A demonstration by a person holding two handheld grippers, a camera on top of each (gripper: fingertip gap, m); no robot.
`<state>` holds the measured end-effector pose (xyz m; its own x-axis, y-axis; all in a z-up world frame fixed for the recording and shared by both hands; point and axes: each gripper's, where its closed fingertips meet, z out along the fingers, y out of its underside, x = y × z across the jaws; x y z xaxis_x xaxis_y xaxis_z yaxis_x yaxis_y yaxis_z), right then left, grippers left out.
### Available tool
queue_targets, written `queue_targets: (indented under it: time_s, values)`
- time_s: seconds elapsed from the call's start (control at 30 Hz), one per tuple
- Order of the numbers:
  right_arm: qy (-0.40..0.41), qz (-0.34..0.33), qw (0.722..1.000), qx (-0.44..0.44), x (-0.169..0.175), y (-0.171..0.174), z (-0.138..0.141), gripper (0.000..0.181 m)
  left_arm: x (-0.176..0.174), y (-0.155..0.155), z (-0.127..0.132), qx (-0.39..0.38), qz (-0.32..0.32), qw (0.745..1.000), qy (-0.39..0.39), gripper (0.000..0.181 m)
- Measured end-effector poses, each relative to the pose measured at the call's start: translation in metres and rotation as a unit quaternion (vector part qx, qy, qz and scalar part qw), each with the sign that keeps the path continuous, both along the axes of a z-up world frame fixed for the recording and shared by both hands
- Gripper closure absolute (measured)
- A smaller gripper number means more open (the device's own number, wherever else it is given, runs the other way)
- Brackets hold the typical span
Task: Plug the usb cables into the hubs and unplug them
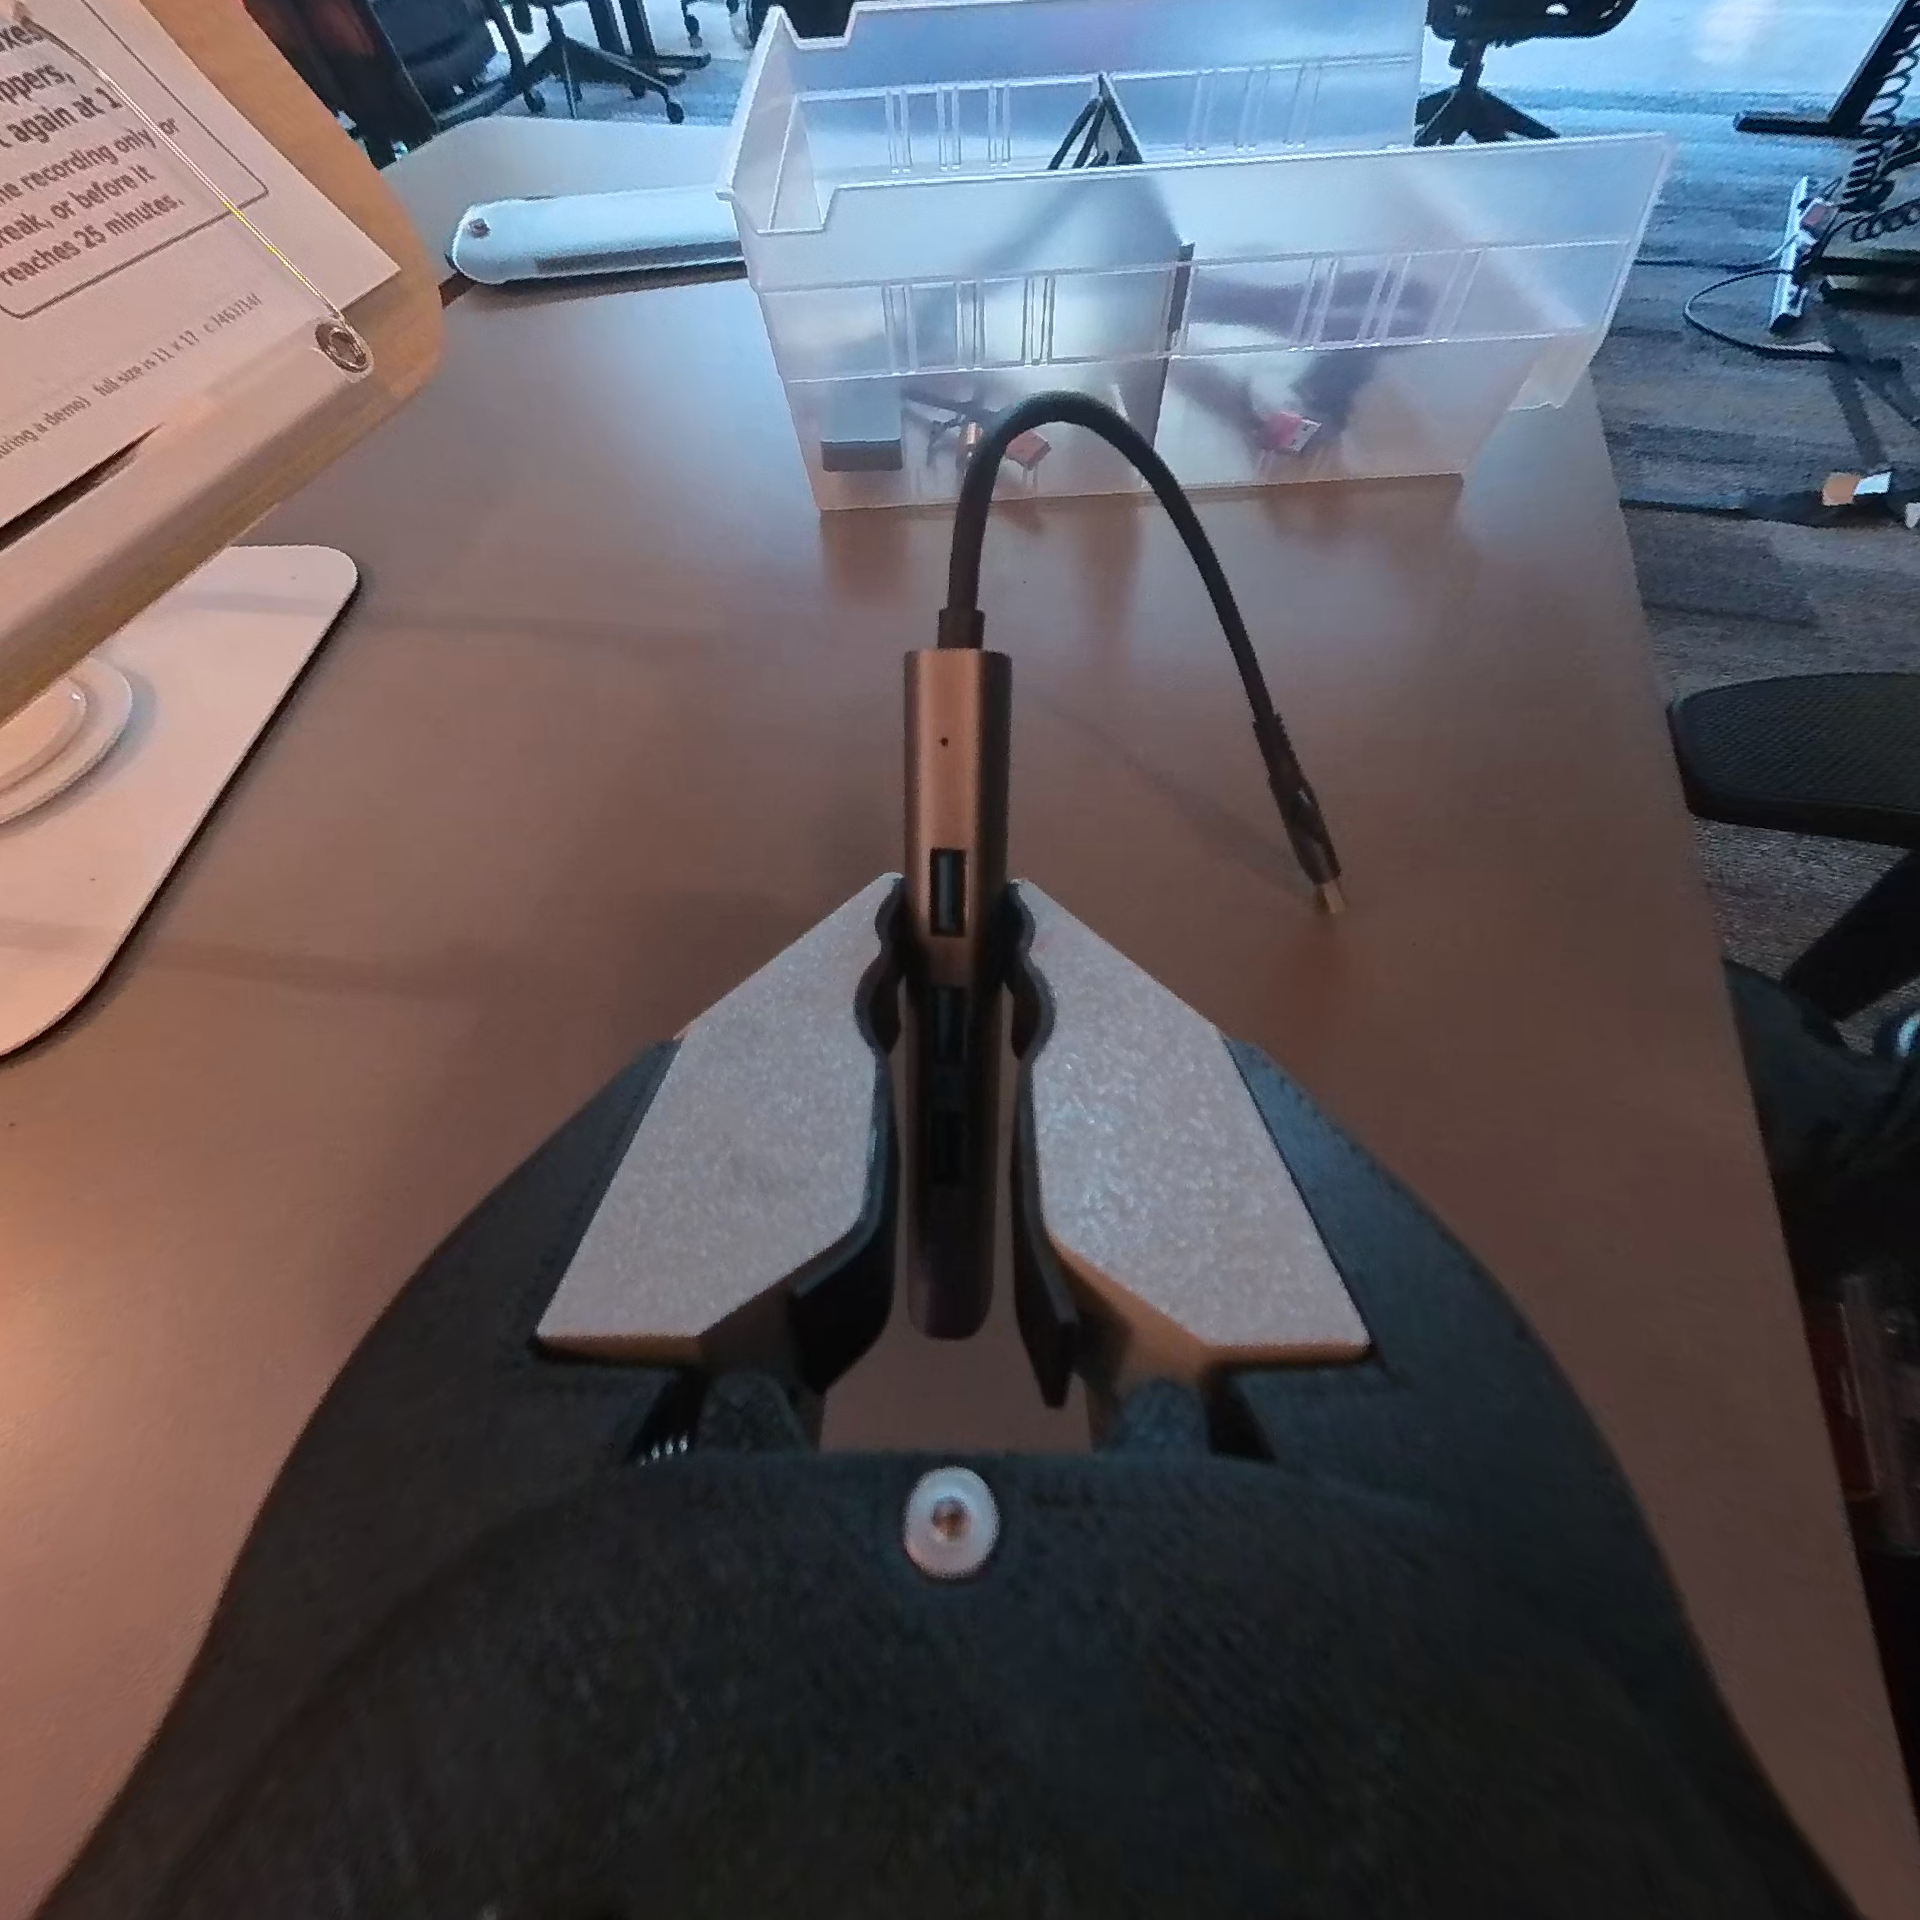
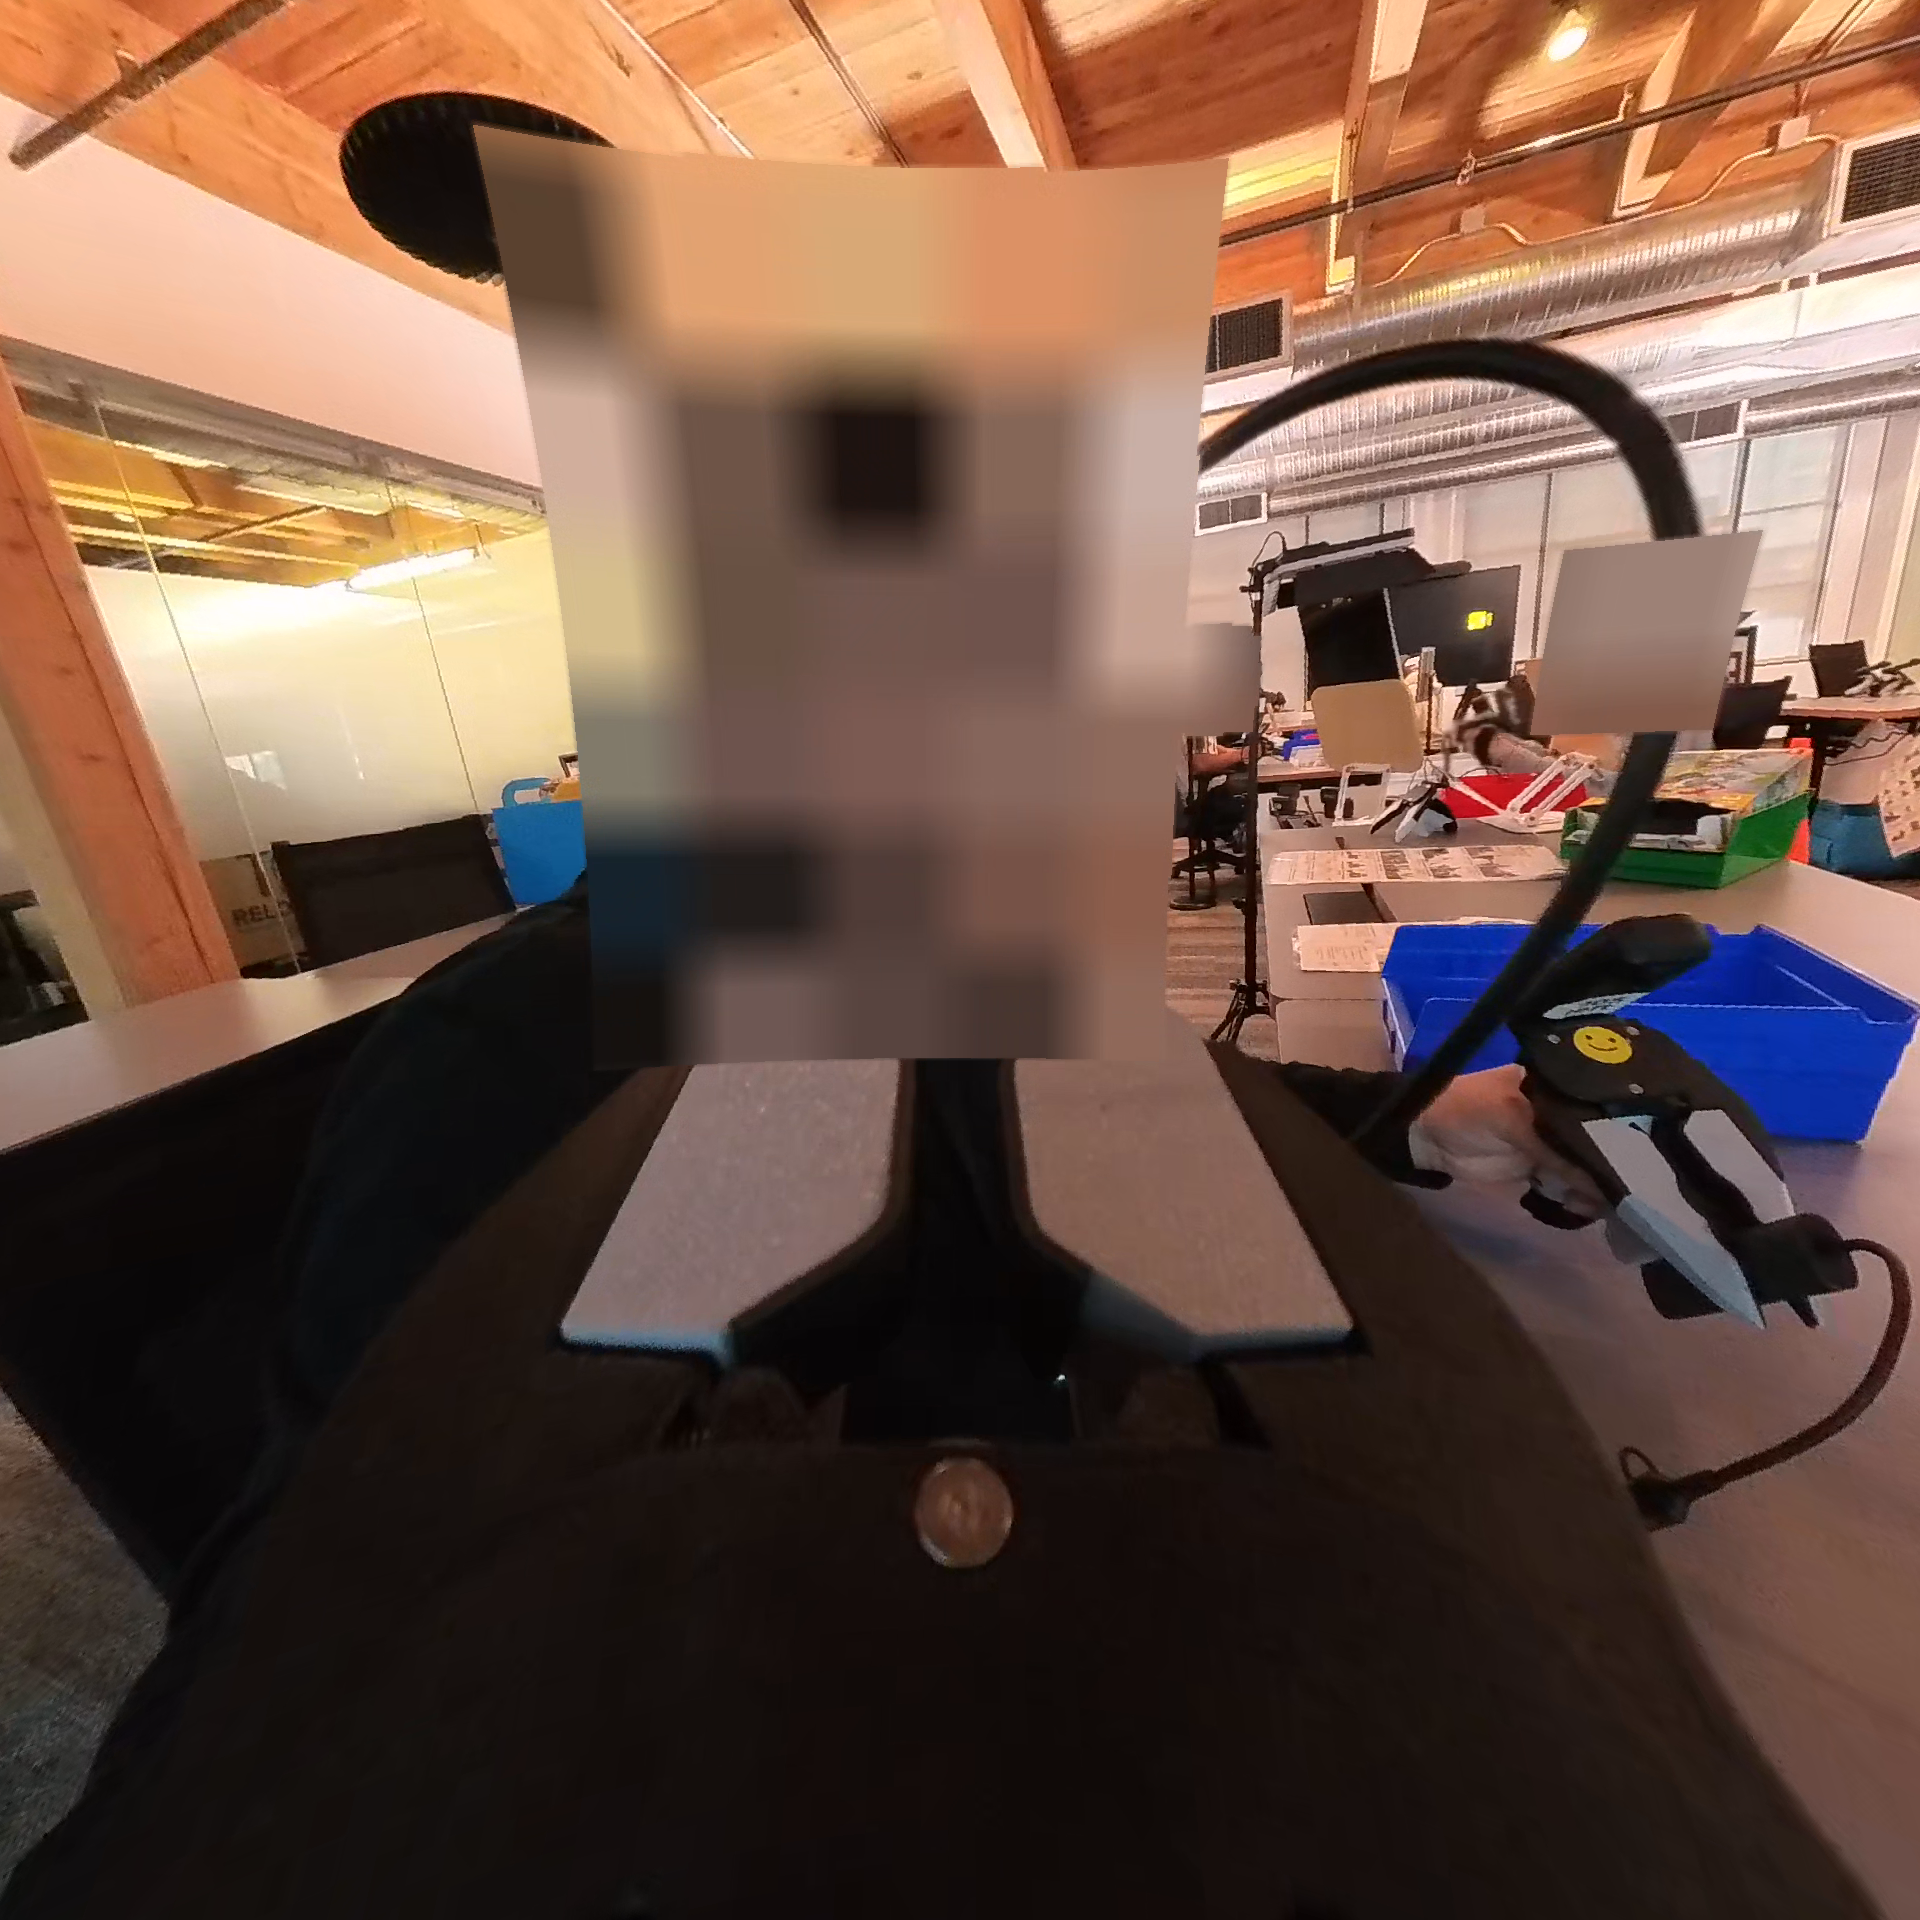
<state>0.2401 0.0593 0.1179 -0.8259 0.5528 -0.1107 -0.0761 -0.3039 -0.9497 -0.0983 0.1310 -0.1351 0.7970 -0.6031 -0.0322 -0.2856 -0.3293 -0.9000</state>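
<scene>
A slim grey metal hub (image 1: 954, 935) is clamped between the fingers of the left gripper (image 1: 953, 914), pointing toward 12 o'clock, ports facing up and all empty. Its short black cable (image 1: 1164, 468) arches up and over toward 2 o'clock, and the plug (image 1: 1322, 883) rests on the brown bench (image 1: 623, 779).

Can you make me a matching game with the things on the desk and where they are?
Things:
1. USB hub
2. hub's plug
3. clear bin
4. paper sign

Places:
A. far end of the table
B. lying on the table, to the right
C. between the left gripper's fingers
D. on a stand at the left

Pairs: 1-C, 2-B, 3-A, 4-D
</scene>
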Motion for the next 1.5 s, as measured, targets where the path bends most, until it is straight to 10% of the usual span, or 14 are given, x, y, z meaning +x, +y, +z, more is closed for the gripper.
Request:
queue_targets:
  time_s: [0.03, 0.33, 0.47, 0.67, 1.1, 1.37, 1.5]
  values:
    - [-0.001, -0.001, 1.000, 0.000, 0.000, 0.000, 0.000, 0.177, 0.000, 0.000, 0.000, 0.000, 0.000, 1.000, 0.000, 0.167]
    - [-0.011, -0.022, 1.000, 0.001, -0.005, 0.008, -0.004, 0.177, 0.000, 0.000, 0.001, 0.001, 0.000, 1.000, 0.000, 0.167]
    - [-0.094, -0.198, 0.974, 0.053, -0.030, 0.058, -0.031, 0.178, 0.000, 0.000, 0.000, 0.000, 0.000, 1.000, -0.001, 0.167]
    - [-0.326, -0.523, 0.765, 0.190, -0.017, 0.194, -0.104, 0.178, 0.001, -0.001, 0.001, 0.003, -0.001, 1.000, 0.004, 0.167]
    - [-0.605, -0.494, 0.536, 0.322, -0.012, 0.250, -0.227, 0.161, -0.003, 0.000, 0.004, 0.012, 0.007, 1.000, 0.001, 0.167]
    - [-0.549, -0.509, 0.565, 0.346, -0.044, 0.235, -0.189, 0.155, 0.003, -0.003, 0.009, 0.022, -0.006, 1.000, 0.000, 0.167]
    - [-0.503, -0.480, 0.627, 0.351, -0.088, 0.199, -0.173, 0.153, 0.009, -0.006, 0.013, 0.033, -0.022, 0.999, 0.000, 0.167]
